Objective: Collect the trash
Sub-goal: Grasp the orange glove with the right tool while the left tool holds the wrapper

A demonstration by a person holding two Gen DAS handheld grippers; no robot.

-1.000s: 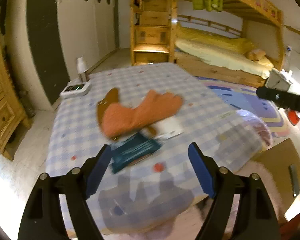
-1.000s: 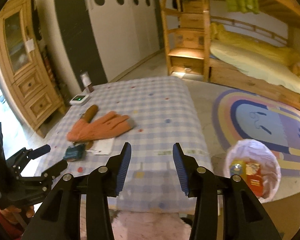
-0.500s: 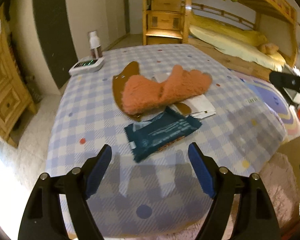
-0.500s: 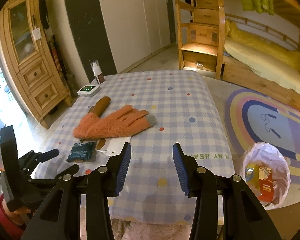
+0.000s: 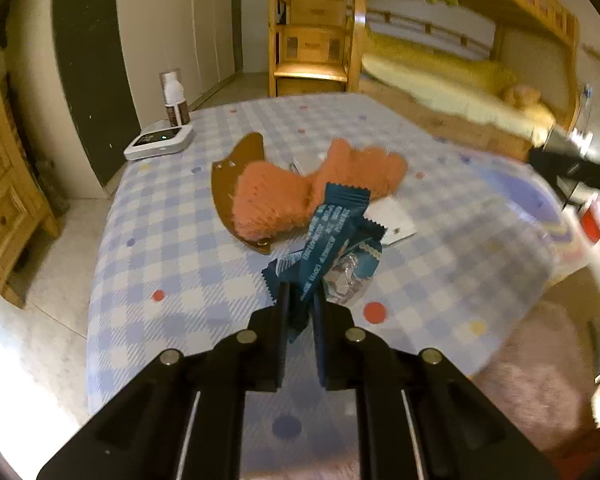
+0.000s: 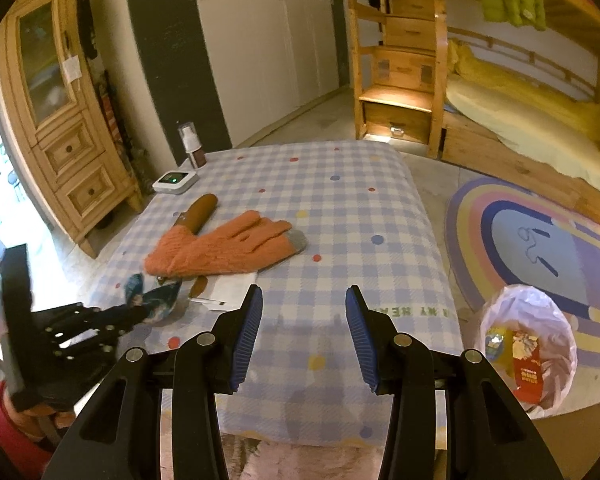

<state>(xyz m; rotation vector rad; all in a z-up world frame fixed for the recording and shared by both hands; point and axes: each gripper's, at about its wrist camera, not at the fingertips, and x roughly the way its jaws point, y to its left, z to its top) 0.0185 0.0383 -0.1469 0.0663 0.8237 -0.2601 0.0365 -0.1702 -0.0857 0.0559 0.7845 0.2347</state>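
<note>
Checked cloth covers the surface (image 6: pixel 340 184), with a bunk bed (image 6: pixel 520 120) and a pine cabinet (image 6: pixel 60 120) behind it. Left claw (image 5: pixel 300 300) is closing, its jaws nearly together and pinching one end of a dark blue wrapper (image 5: pixel 332 236), which sticks up in front of an orange glove (image 5: pixel 300 192). That glove lies over a brown sheath (image 5: pixel 232 172) and a white card (image 5: pixel 392 220). Right claw (image 6: pixel 304 324) hangs half open over the near edge, holding nothing. On the floor to its right stands a bin (image 6: pixel 528 344) lined with a pale bag, some packets inside.
</note>
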